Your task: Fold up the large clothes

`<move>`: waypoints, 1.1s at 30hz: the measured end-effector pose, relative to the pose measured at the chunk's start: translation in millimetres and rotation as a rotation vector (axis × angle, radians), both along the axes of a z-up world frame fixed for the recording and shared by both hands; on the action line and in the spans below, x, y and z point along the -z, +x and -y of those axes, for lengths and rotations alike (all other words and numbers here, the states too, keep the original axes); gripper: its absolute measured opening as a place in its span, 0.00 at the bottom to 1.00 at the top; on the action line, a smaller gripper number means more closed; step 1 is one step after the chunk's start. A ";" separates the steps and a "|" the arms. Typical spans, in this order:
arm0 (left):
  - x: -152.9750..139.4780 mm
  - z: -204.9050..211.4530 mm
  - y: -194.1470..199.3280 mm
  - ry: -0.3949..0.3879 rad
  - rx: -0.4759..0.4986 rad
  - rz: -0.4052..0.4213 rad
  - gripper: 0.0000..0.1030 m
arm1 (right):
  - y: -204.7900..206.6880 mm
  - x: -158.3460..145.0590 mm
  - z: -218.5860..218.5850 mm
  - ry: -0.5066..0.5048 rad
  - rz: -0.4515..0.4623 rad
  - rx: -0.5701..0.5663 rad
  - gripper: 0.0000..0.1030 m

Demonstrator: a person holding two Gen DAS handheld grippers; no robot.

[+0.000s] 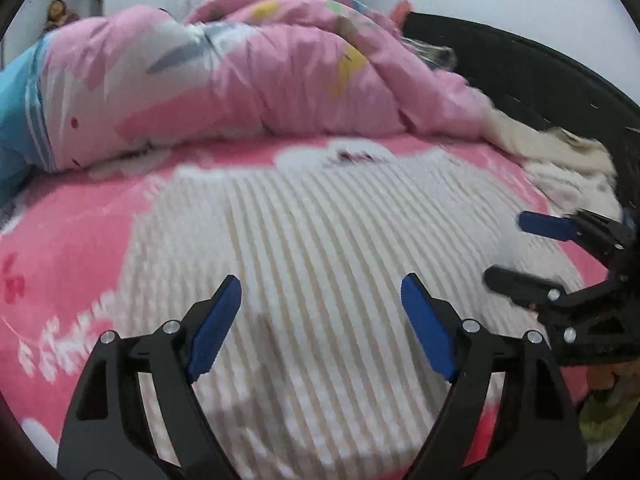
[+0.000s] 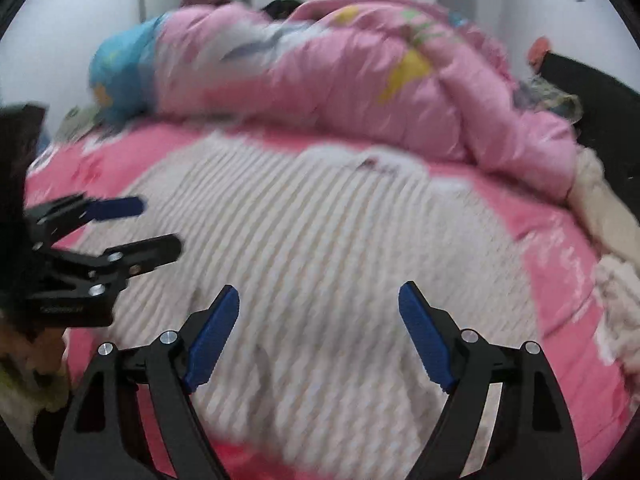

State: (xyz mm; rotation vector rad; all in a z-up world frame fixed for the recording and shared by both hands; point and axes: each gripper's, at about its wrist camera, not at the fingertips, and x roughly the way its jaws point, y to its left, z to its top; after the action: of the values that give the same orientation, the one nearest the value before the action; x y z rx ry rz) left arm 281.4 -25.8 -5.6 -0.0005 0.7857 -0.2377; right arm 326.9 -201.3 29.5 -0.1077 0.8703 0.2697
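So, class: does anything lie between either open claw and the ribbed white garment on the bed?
Nothing visible does. The left claw and right claw both hover open directly over the ribbed white garment; the pink quilt lies behind it.

Ribbed cream knit garment (image 1: 320, 264), soft and matt, spread across a fuzzy pink fleece blanket (image 1: 80, 240). Puffy pink quilt (image 1: 260, 72) at the bed's far edge, smooth cloth with slight sheen. Matt black plastic grippers (image 1: 320, 320) (image 2: 320, 328), ridged blue pads (image 1: 428, 328), shiny metal pins. Fluffy cream cloth (image 1: 560, 160) at right edge.

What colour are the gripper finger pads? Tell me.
Blue pads, clearest in the left wrist view.
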 end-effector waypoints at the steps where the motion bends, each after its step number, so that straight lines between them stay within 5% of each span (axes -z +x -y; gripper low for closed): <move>1: 2.6 1.8 10.5 0.015 -0.027 -0.014 0.80 | 11.8 9.3 4.8 0.008 -0.014 0.031 0.78; 4: 36.7 -0.1 54.2 0.042 -0.115 -0.165 0.87 | 55.1 63.0 18.3 0.007 -0.143 0.110 0.84; 8: 48.0 4.3 48.1 0.064 -0.121 -0.127 0.91 | 59.8 61.4 21.1 -0.010 -0.143 0.095 0.88; 15: 2.8 -25.4 -18.1 -0.035 -0.171 -0.081 0.90 | -29.4 6.6 58.5 0.031 -0.066 0.188 0.88; 18: 9.9 -45.5 -50.5 -0.085 -0.225 -0.097 0.90 | -60.1 33.9 71.1 -0.018 -0.130 0.225 0.89; 21: 55.9 -53.8 -50.7 -0.046 -0.265 -0.197 0.91 | -62.0 75.1 69.9 -0.074 -0.181 0.214 0.93; 24: 45.5 -45.2 -56.9 0.013 -0.269 -0.156 0.91 | -62.7 53.3 66.5 -0.073 -0.187 0.250 0.93; 33: -4.6 -36.6 -139.9 -0.127 -0.181 -0.059 0.91 | -153.6 4.1 40.8 0.059 -0.100 0.193 0.94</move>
State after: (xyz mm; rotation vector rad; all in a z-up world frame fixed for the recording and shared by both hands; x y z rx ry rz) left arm 141.4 10.8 -1.1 -0.1984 0.8231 -0.1156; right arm 173.4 -242.1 25.4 0.0452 0.9642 0.1211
